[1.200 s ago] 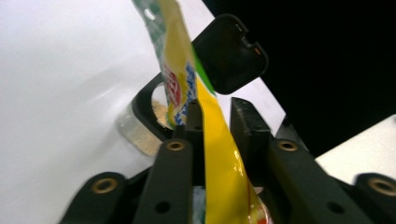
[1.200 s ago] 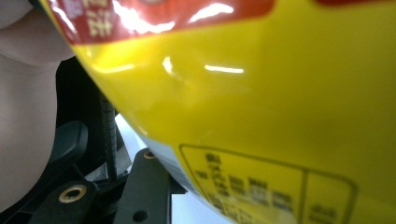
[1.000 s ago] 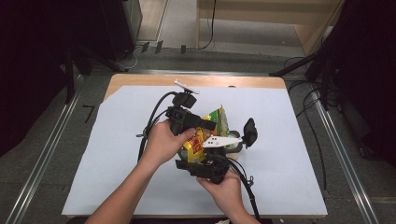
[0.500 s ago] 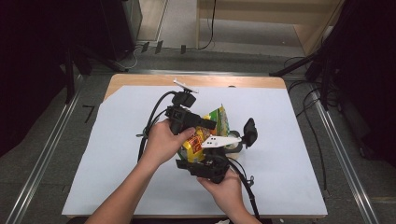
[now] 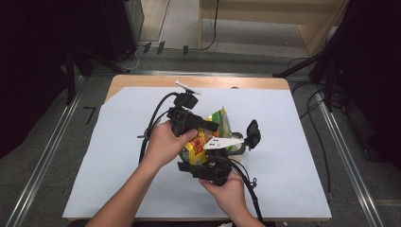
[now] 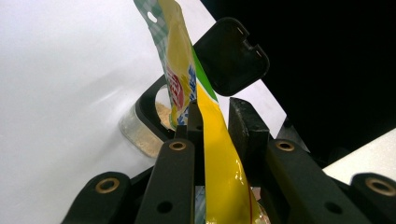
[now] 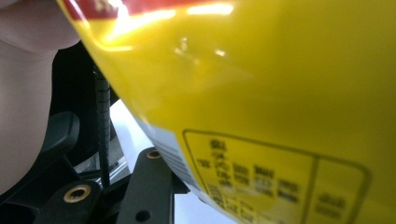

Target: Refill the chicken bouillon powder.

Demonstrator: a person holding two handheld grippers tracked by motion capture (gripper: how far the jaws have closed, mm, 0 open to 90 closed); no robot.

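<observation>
Judging by its glossy crinkled film, the yellow snack pouch [image 6: 219,154] is light, limp and slippery, best pinched at its flat sealed edges, where the left gripper [image 6: 212,126] clamps it above the open-lidded container [image 6: 149,126] on the desk [image 5: 293,142], the right gripper's [image 5: 208,165] hold uncertain.

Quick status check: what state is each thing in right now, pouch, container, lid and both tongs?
Yellow pouch: upright, tilted over the container.
Clear container: open, pale powder inside.
Black lid: flipped up.
Left tongs: shut on the pouch.
Right tongs: at the pouch's lower end, grip unclear.
</observation>
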